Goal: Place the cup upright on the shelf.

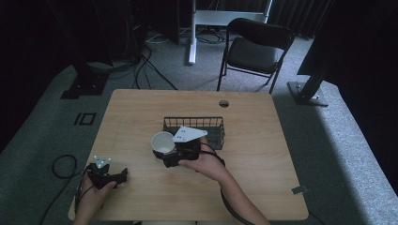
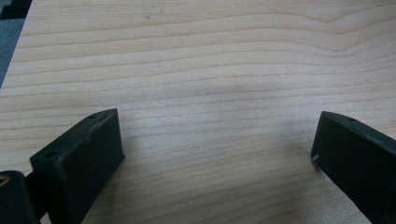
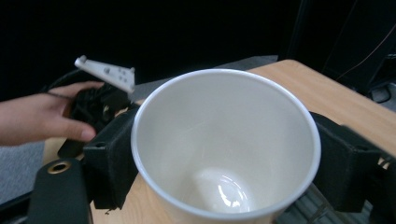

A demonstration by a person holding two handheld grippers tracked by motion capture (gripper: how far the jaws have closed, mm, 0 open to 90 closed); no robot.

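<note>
Here the right hand-held gripper [image 1: 165, 151] pinches a white paper cup [image 1: 163, 142], one jaw pressed against each side of its wall, the open mouth turned up toward the camera. The cup is held above the middle of the tabletop [image 1: 263, 154], just beside a black wire basket [image 1: 213, 125]. Near the front-left corner, the left hand-held gripper [image 2: 217, 149] rests low over bare wood, jaws spread wide with nothing between them.
</note>
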